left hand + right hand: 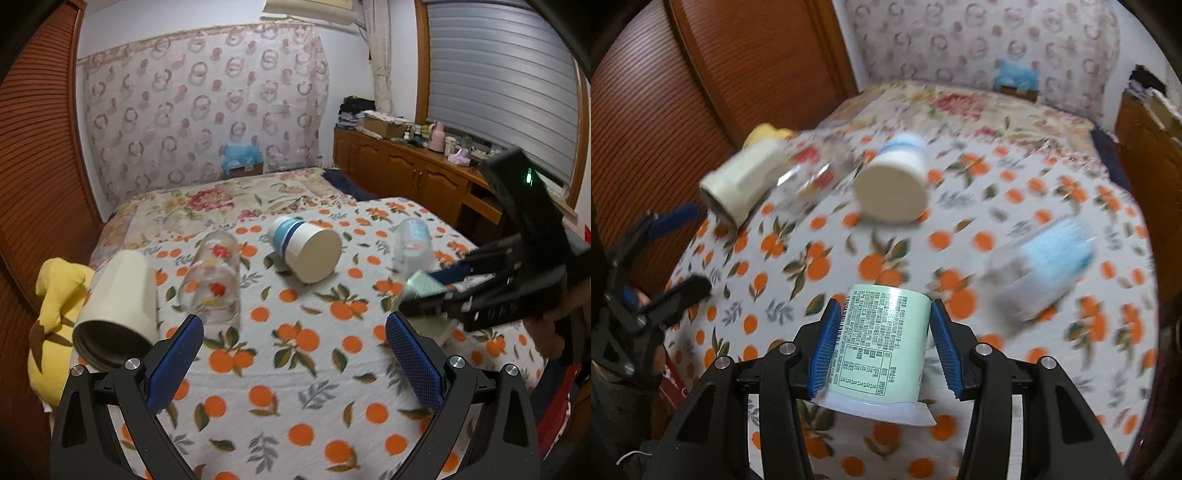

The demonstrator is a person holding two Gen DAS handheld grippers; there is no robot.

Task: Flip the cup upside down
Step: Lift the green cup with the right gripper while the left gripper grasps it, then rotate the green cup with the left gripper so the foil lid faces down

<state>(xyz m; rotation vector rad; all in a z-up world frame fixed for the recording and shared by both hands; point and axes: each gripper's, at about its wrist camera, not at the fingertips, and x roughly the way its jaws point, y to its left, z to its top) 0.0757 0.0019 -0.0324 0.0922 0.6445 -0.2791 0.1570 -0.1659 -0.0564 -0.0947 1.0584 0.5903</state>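
Observation:
My right gripper (882, 343) is shut on a pale green printed cup (882, 350), held above the orange-print cloth with its white rim toward the camera. In the left wrist view the right gripper (424, 299) shows at the right with the green cup (424, 284) between its fingers. My left gripper (295, 354) is open and empty above the cloth. Other cups lie on the cloth: a cream cup (118, 306), a clear glass with red flowers (214, 277), a white and blue cup (306, 251), and a clear plastic cup (413, 240).
A yellow plush toy (55, 314) lies at the bed's left edge by the wooden wall (37, 166). A wooden cabinet (406, 170) with clutter stands at the right. A floral quilt (221, 203) covers the far bed.

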